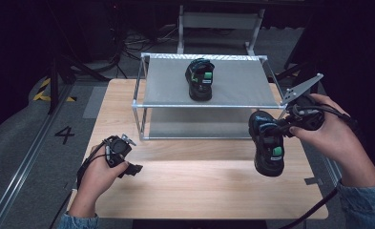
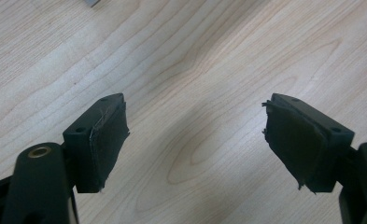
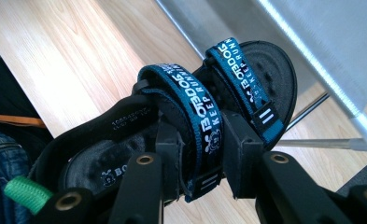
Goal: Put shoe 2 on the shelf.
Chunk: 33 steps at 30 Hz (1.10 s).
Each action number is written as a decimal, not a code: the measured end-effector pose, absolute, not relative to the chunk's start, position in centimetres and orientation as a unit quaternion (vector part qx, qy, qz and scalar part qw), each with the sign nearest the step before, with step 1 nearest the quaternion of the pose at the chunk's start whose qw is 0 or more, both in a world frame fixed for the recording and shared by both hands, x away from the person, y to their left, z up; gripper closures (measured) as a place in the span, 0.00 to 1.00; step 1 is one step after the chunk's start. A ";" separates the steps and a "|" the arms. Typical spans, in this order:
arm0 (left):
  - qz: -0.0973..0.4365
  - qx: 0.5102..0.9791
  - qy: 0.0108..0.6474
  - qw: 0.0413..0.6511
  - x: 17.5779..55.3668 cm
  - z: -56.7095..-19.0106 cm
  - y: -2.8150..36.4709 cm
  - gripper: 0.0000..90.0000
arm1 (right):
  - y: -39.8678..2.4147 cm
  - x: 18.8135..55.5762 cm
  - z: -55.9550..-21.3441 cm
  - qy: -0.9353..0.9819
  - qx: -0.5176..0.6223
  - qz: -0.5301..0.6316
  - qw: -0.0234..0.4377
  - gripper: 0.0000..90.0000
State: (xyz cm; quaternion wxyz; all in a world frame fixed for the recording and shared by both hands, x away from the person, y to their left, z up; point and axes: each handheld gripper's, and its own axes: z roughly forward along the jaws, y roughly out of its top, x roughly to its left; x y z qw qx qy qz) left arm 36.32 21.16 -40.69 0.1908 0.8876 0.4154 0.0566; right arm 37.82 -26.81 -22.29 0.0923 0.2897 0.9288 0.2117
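Dark floor and cables surround a light wooden table (image 1: 199, 186), and on its far half stands a two-level metal shelf (image 1: 204, 102) with grey boards. One black sandal (image 1: 200, 78) with blue and green straps already sits on the upper board, near its middle, so I judge that half of the work is done. The second sandal (image 1: 267, 143) of the pair hangs in the air above the right part of the table, just in front of the shelf's right corner and lower than the top board. The right hand-held gripper (image 3: 201, 154) is clamped on its middle strap; the pads press this strap from both sides. The left hand-held gripper (image 2: 195, 140) rests low over the bare table at the near left, its jaws wide apart and with nothing between them. What is left, I think, is to bring this second sandal onto the shelf, probably beside the first one, and then to release it there.
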 end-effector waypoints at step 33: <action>0.076 0.874 0.433 0.207 35.3 -41.4 22.0 0.23 | -24.2 45.6 -16.3 0.915 0.302 0.245 0.106 0.79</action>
